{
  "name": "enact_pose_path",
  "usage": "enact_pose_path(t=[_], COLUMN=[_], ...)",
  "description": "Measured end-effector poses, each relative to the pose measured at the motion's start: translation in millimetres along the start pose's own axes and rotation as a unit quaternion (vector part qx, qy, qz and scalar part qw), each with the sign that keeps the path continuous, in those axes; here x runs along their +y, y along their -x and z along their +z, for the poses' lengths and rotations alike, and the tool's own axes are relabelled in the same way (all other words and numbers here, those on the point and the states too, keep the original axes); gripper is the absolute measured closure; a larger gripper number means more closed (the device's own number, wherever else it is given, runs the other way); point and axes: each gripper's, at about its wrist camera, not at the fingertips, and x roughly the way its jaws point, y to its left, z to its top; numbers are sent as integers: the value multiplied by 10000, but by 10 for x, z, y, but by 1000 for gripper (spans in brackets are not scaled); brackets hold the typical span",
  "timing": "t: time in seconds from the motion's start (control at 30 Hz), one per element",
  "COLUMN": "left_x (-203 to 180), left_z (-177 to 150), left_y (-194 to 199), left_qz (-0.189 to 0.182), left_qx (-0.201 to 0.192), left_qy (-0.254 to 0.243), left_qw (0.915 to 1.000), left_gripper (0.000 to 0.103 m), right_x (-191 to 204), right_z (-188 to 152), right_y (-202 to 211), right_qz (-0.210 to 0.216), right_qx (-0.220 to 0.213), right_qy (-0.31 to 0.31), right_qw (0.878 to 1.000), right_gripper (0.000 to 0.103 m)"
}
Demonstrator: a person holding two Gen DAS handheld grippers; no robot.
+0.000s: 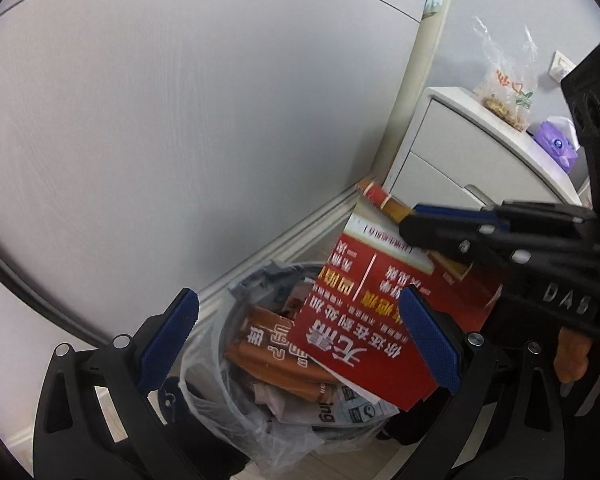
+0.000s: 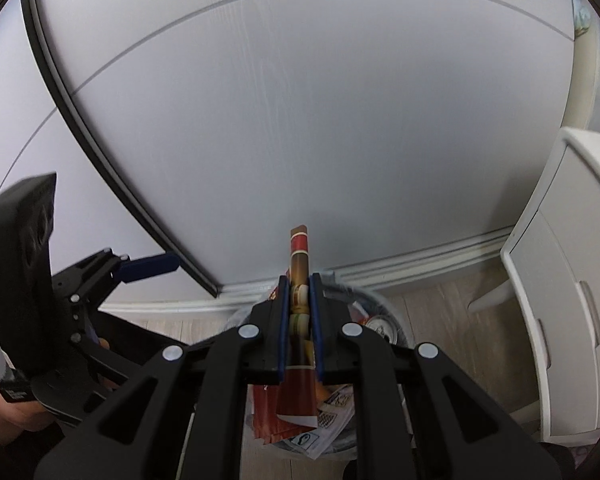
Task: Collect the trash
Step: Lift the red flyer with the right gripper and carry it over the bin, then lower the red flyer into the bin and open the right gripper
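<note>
A flattened red carton [image 1: 364,312] with white and yellow print hangs tilted over the trash bin [image 1: 256,280]. My right gripper [image 1: 410,222] comes in from the right, shut on the carton's upper edge. In the right wrist view the carton [image 2: 299,264] shows edge-on, pinched between the blue pads of my right gripper [image 2: 299,280]. My left gripper [image 1: 300,336] stands open just above the bin, its blue pads wide apart and pressing on nothing. The carton's lower corner lies beyond them. The bin has a clear bag liner [image 1: 204,368] and holds orange-brown wrappers [image 1: 268,344] and printed paper.
The bin [image 2: 380,304] stands on a wood floor against a pale grey wall with a white skirting board [image 2: 420,264]. A white drawer cabinet [image 1: 440,152] stands to the right, with a snack bag [image 1: 504,88] and a purple pack [image 1: 556,140] on top. One blue fingertip [image 2: 152,267] of my left gripper shows at left.
</note>
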Motion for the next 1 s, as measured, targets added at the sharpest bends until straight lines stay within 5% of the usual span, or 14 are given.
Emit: enact_pose_path(t=[0.67,0.87,1.0], left_x=[-37,186,373], left_z=[-338,-461,-511], left_y=[-651,-889,-965], left_qz=[57,560,574], left_qx=[1093,1608,1704], left_qy=[-13,293,730], left_qw=[9940,9850,9810], left_gripper=[6,6,6], right_x=[-9,-78,-114], right_z=[-242,-327,-367], right_y=[-648,-884,-992], right_qz=[151,272,293], right_qx=[730,1074,1221], right_qy=[25,-184,-279], right_qw=[9972,9937,9917], right_gripper=[91,91,91])
